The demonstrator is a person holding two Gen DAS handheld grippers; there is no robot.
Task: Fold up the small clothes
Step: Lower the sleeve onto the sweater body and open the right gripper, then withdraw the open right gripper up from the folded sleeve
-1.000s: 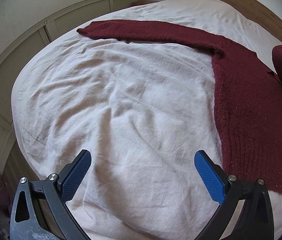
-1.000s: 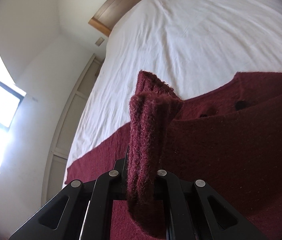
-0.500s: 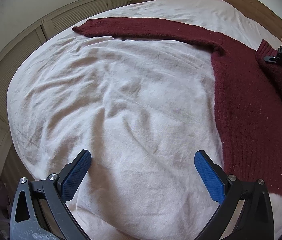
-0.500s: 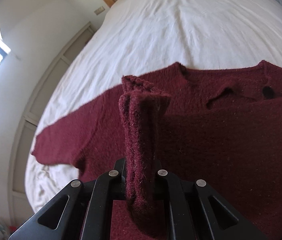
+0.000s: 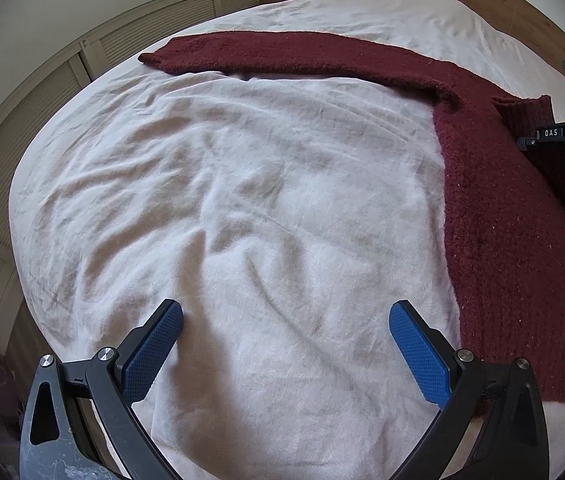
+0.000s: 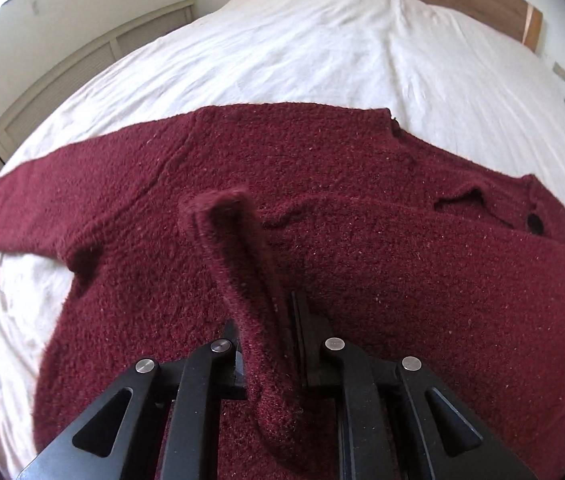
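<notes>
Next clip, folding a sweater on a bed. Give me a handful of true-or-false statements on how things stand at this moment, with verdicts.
1. The sweater is dark red. True.
2. The left gripper grips a sleeve. False: its jaws stand wide open over the bare sheet.
3. A fold of sweater lies between the jaws of the right gripper. True; they have just been opening.
4. The far sleeve is folded across the sweater's body. False: it lies stretched out on the sheet.
</notes>
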